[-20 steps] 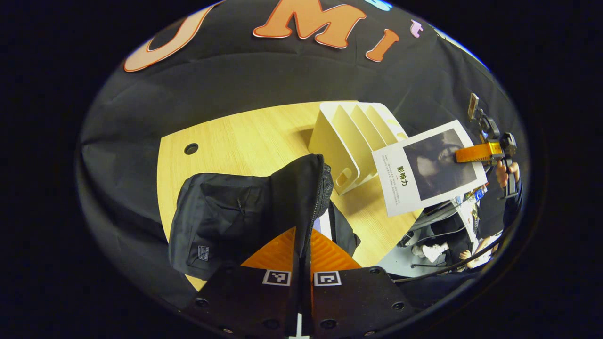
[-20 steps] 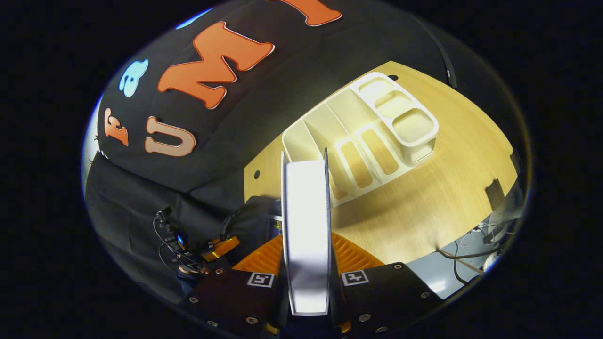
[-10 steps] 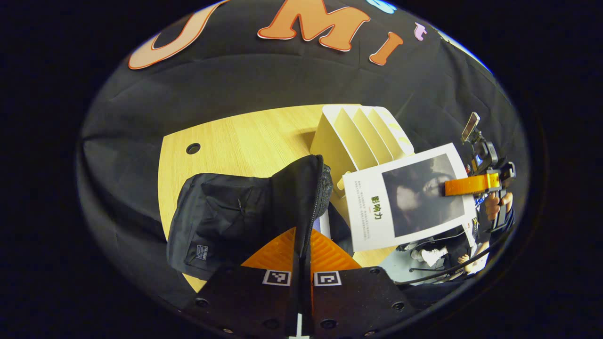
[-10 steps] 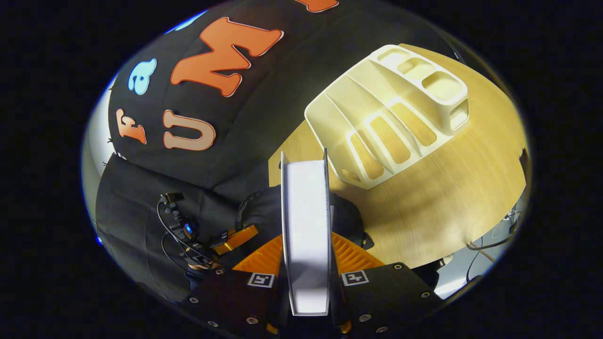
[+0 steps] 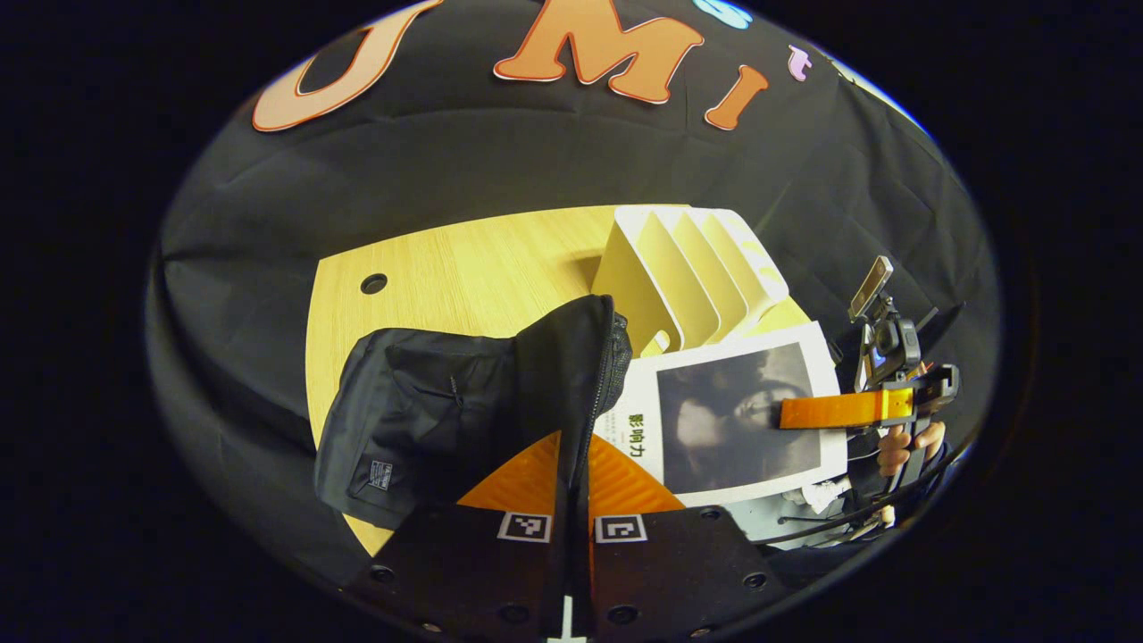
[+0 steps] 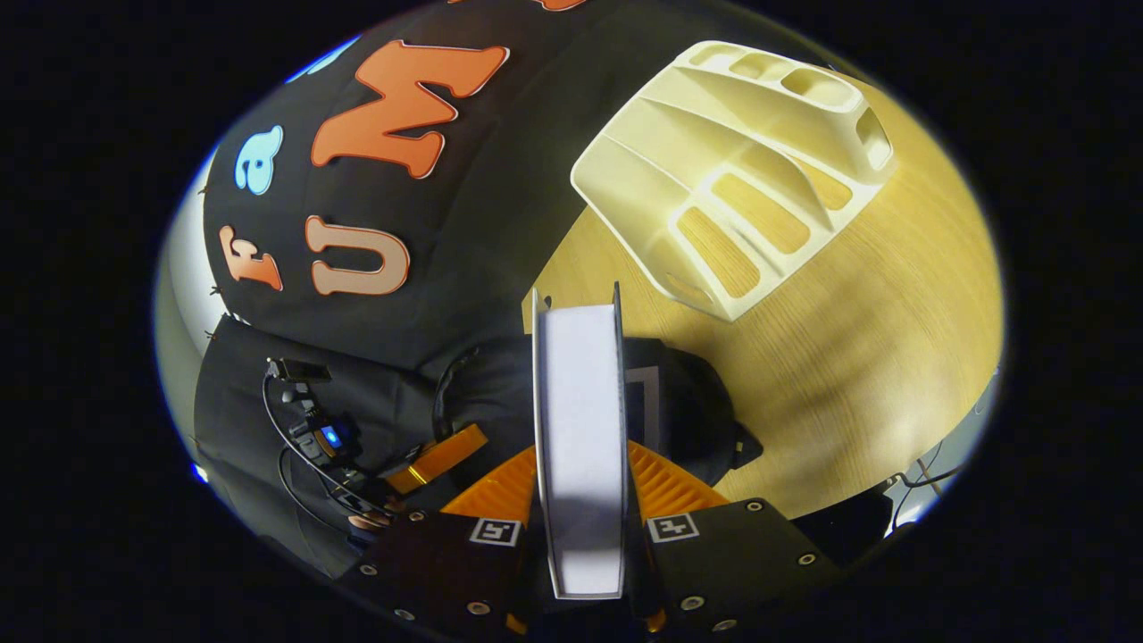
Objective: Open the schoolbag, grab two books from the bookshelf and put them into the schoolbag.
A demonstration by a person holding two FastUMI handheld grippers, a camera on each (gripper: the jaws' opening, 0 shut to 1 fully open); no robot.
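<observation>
Pale wooden bench (image 5: 464, 268) carries my black fabric schoolbag (image 5: 429, 411), just ahead of my left gripper (image 5: 571, 500), whose fingers are clamped on the bag's upright zipper edge. Beyond the fingertips stands the cream plastic bookshelf (image 5: 688, 268), its slots bare. My right gripper (image 6: 580, 500) has its fingers pressed on a white-covered book (image 6: 579, 438), held edge-on above the bag's open mouth. A hand (image 5: 902, 442) grips its handle.
</observation>
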